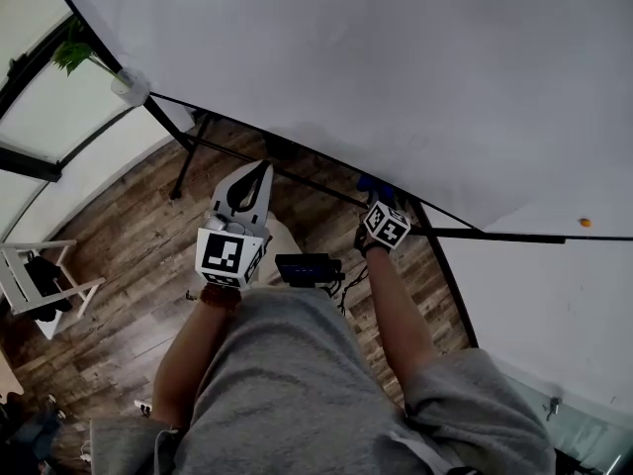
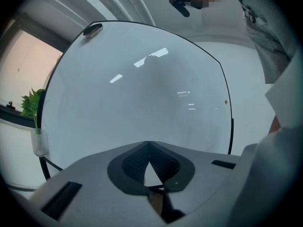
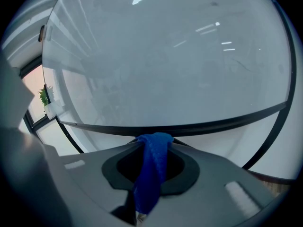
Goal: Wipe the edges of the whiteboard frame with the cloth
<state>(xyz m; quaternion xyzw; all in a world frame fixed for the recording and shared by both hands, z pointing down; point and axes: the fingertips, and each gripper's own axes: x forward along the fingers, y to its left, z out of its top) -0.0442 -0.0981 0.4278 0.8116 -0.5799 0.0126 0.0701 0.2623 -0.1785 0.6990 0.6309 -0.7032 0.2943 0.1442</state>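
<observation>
Grey shirt fabric [image 1: 287, 384] fills the foreground, and two hand-held grippers reach past it. The left gripper [image 2: 149, 144] has its jaws closed tip to tip on nothing, while the right gripper [image 3: 155, 137] is clamped on one blue cloth [image 3: 150, 174] right at the black frame [image 3: 199, 125] along the lower edge of the single large whiteboard [image 1: 396, 67]. One green plant [image 1: 72, 55] sits at the board's left corner, one white chair [image 1: 30, 280] stands on the wooden floor [image 1: 129, 265], and black stand legs [image 1: 186, 161] cross beneath the frame.
</observation>
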